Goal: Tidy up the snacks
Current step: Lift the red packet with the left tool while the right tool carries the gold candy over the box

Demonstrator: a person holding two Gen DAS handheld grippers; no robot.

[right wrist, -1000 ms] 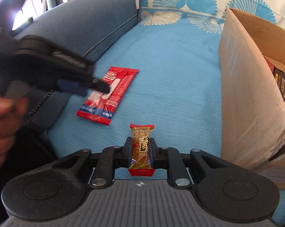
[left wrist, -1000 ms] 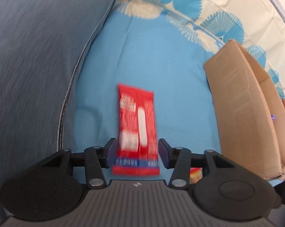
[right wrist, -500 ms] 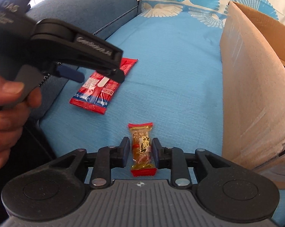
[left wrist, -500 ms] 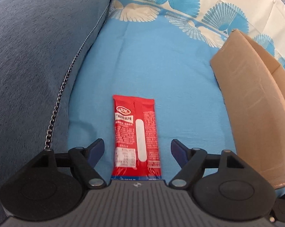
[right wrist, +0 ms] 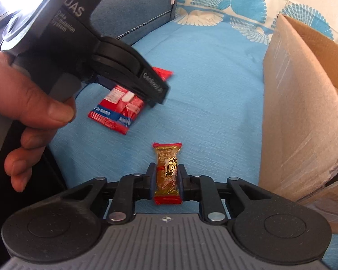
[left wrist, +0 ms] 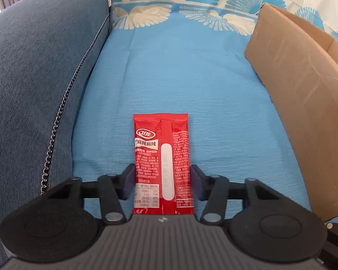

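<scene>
A long red snack packet (left wrist: 162, 157) lies on the blue sofa cover (left wrist: 180, 78) between the jaws of my left gripper (left wrist: 162, 180). Those jaws are closing, and both pads touch the packet's long edges. The right wrist view shows the same packet (right wrist: 115, 110) creased under the left gripper (right wrist: 142, 94), which a hand (right wrist: 34, 105) holds. My right gripper (right wrist: 167, 180) is closing on a small golden snack bar with red ends (right wrist: 167, 168), and its pads press the bar's sides.
An open cardboard box (left wrist: 292, 90) stands on the right, its tall side wall (right wrist: 303, 112) close to my right gripper. The dark blue sofa armrest (left wrist: 34, 90) rises on the left. A patterned cushion (left wrist: 191, 0) lines the back.
My left jaws spread wide around the red packet, then came in against its edges as the gripper slid forward over it. My right jaws let go of the small bar briefly and gripped it again.
</scene>
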